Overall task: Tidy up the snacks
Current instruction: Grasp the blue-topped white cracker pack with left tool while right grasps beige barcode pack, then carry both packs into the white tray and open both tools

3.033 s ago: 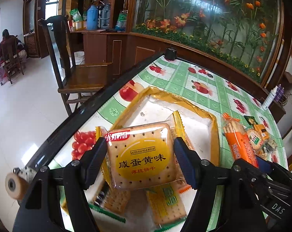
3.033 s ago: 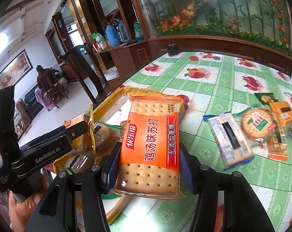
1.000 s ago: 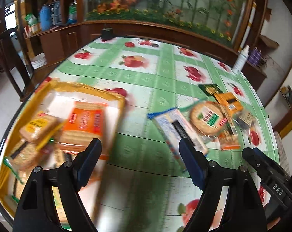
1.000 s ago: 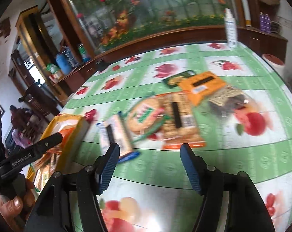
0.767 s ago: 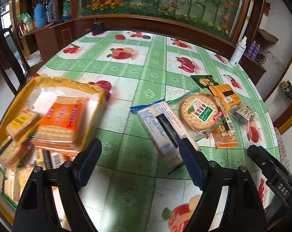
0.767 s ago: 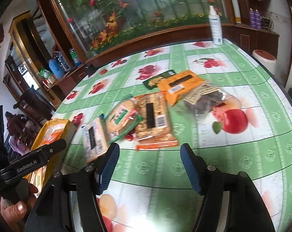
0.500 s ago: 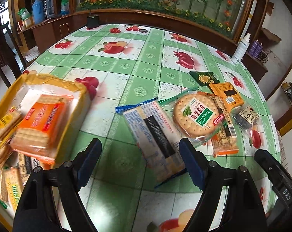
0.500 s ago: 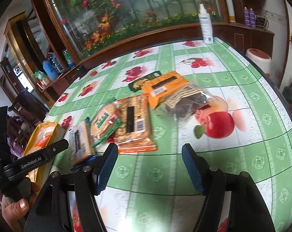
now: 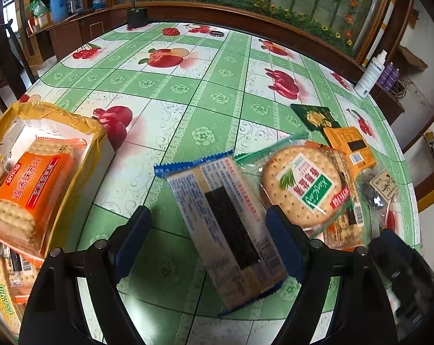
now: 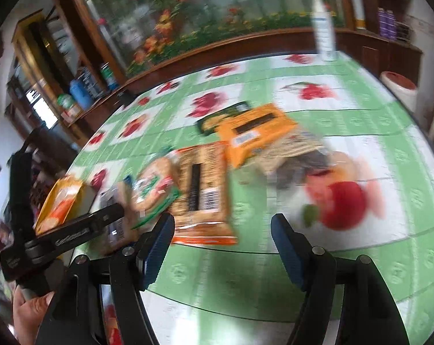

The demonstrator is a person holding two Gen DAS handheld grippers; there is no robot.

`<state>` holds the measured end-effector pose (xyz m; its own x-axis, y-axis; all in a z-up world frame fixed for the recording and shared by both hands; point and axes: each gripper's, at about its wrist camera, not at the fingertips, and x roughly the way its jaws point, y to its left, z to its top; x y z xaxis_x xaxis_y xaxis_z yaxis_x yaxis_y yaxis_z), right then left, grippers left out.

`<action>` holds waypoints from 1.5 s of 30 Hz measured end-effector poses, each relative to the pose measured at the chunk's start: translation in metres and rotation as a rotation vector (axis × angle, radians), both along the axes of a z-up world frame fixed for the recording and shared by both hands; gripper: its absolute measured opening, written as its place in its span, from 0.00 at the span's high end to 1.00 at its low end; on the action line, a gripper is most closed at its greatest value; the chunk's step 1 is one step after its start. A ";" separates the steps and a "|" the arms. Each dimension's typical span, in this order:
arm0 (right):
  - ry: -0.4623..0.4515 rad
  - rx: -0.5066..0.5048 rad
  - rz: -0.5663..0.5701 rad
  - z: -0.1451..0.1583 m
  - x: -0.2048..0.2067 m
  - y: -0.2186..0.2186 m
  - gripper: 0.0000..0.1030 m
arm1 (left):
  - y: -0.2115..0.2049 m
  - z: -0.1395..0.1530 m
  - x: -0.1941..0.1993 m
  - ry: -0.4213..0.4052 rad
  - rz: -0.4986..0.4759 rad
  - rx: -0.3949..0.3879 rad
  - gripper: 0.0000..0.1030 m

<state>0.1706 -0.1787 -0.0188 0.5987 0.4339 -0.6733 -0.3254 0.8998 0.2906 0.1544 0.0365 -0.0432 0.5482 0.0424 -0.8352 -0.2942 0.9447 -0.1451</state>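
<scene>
Bench (image 9: 205, 92) carrying snacks: yellow box (image 9: 73, 126) at left edge holding orange cracker pack (image 9: 30, 189); blue-edged biscuit pack (image 9: 225, 224) lying mid-bench between released left fingers (image 9: 132, 238); round cracker pack (image 9: 303, 187) touching beside. Right fingers (image 10: 285, 247) spread, gripping nothing, over bare cloth.

Tray (image 9: 100, 135) sits at the table's left edge, cracker pack (image 9: 30, 189) lying in it on top of other packs. Right of the tray, apart from it, long biscuit pack (image 9: 225, 230) lies on the tablecloth (image 9: 188, 92), between the left gripper's (image 9: 208, 235) spread fingers. Round cracker pack (image 9: 303, 189) just right of it, overlapping a flat pack (image 10: 201, 187) beneath. Box (image 9: 349, 149) and small packet (image 9: 317, 116) behind; spray bottle (image 9: 370, 74) at far right edge.
</scene>
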 end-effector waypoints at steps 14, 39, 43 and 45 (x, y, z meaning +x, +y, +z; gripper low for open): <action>0.038 -0.126 0.062 -0.019 0.028 0.044 0.30 | -0.005 -0.012 0.018 0.030 0.020 0.070 0.12; -0.006 -0.265 0.039 -0.022 0.031 0.061 0.44 | 0.005 -0.009 -0.027 -0.001 -0.192 0.120 0.46; 0.003 -0.236 0.033 -0.022 0.020 0.053 0.44 | 0.004 -0.009 -0.017 0.025 -0.184 0.129 0.34; 0.007 -0.220 0.028 -0.022 0.014 0.049 0.44 | -0.005 -0.011 -0.009 0.051 -0.214 0.135 0.19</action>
